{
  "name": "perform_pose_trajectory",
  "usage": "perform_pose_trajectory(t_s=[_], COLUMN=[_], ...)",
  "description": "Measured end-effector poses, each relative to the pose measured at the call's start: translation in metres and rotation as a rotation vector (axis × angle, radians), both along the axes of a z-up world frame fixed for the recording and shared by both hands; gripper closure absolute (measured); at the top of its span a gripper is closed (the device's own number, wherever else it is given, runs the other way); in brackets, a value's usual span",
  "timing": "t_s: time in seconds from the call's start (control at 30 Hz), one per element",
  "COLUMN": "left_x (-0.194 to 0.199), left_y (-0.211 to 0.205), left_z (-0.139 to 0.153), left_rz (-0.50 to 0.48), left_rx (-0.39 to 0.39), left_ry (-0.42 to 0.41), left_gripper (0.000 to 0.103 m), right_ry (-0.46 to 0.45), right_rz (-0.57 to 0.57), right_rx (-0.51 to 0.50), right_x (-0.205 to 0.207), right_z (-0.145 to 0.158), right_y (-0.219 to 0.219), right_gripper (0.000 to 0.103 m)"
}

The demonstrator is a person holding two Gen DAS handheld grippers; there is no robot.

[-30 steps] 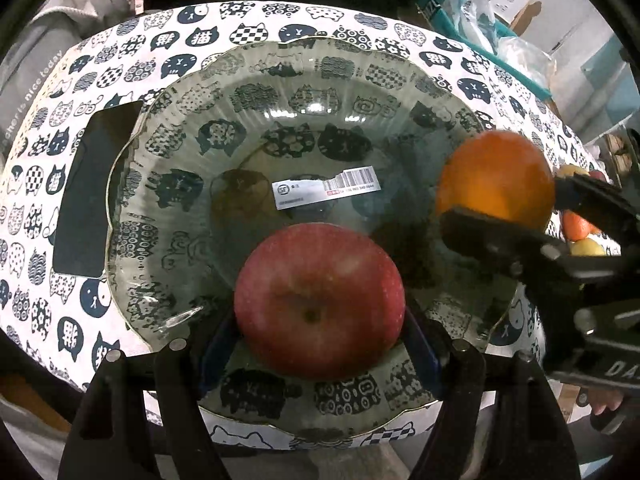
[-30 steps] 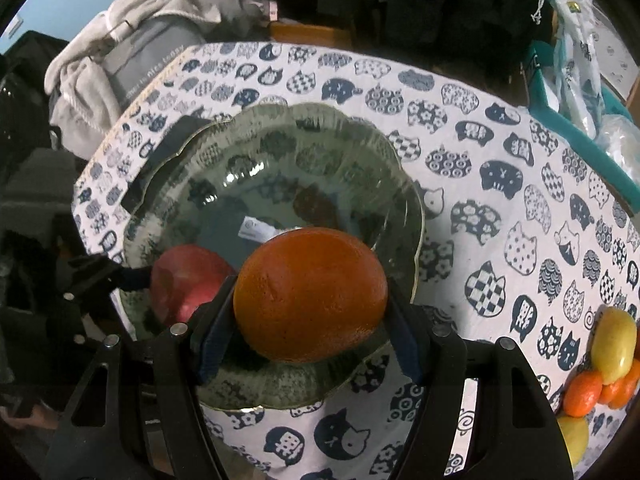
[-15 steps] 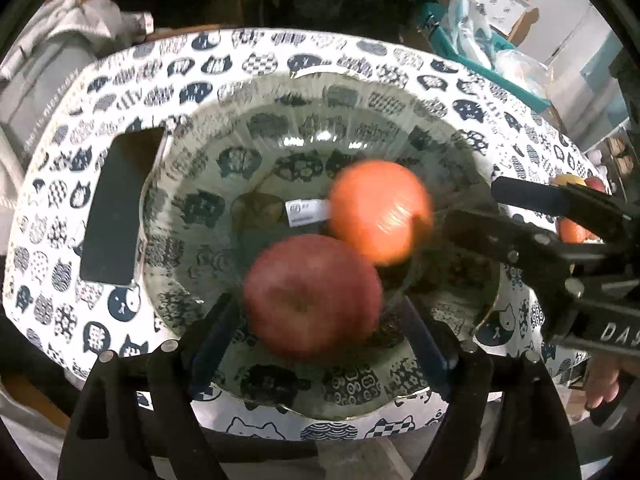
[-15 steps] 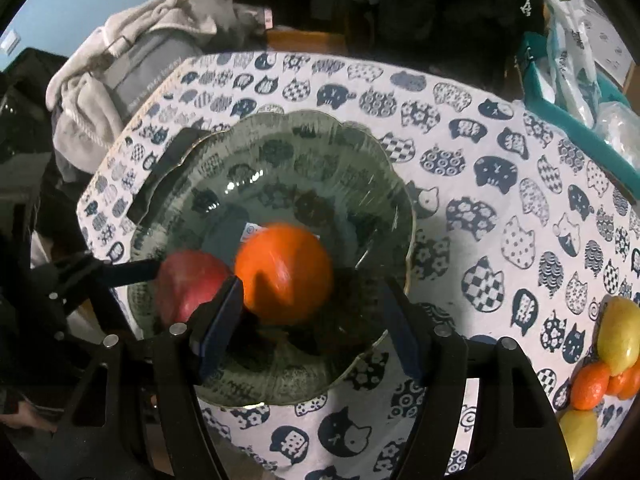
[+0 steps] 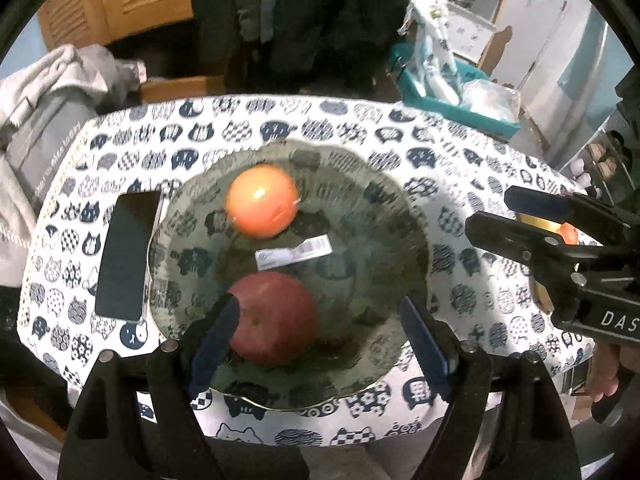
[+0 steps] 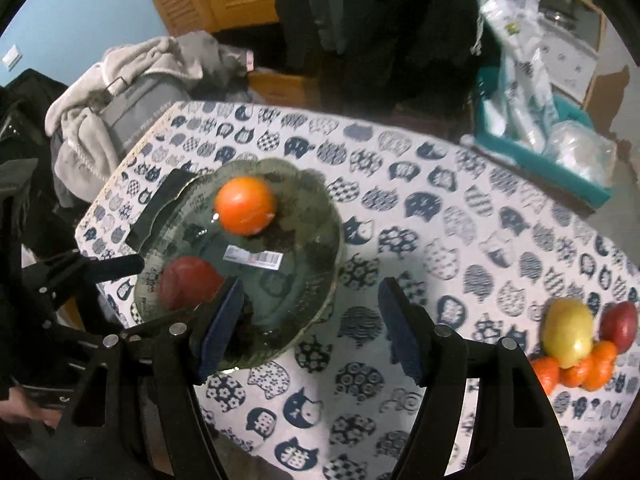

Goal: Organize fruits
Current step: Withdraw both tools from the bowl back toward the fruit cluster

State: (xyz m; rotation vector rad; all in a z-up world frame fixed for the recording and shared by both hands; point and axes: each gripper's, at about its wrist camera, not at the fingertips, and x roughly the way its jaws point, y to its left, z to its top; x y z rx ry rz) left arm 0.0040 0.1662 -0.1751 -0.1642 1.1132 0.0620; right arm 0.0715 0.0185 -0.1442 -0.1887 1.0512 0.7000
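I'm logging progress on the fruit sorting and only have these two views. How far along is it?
Done: an orange and a red apple lie in the glass bowl. In hand: nothing; the left gripper and right gripper are both open and empty. Left: a pile on the tablecloth to the right, with a yellow fruit, a red fruit and small oranges.

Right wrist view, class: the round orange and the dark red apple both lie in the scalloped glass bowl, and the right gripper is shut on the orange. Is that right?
Not quite. In the right wrist view the right gripper is open and empty. The round orange and the dark red apple do both lie in the scalloped glass bowl.
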Motion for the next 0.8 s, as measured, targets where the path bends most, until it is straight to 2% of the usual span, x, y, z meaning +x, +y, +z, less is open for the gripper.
perform_pose_trajectory(t_s=[0.27,0.47,0.63,0.8], left_x=[-0.001,-0.004,-0.006,-0.009], left_y=[-0.025,-0.045,-0.063,-0.082], left_z=[0.030,0.051,0.069,0.085], left_rz=[-0.048,-0.084,-0.114,-0.147], left_rx=[-0.003,-0.013,-0.005,0.001], left_ry=[-0.067,-0.108,-0.145,-0.179], left_gripper=[0.019,0.019,0.019,0.019], right_ry=[-0.070,-0.116,-0.193,-0.234], right_rz=[-0.034,-0.075,-0.114,-0.143], right_rx=[0.026,0.061,0.081,0.099], right_x=[-0.008,-0.013,-0.020,-0.027], right_z=[0.031,0.054,0.075,0.091], right_y=[-0.028,-0.054,-0.078,-0.104], right_gripper=[0.032,0.027,0.018,0.014])
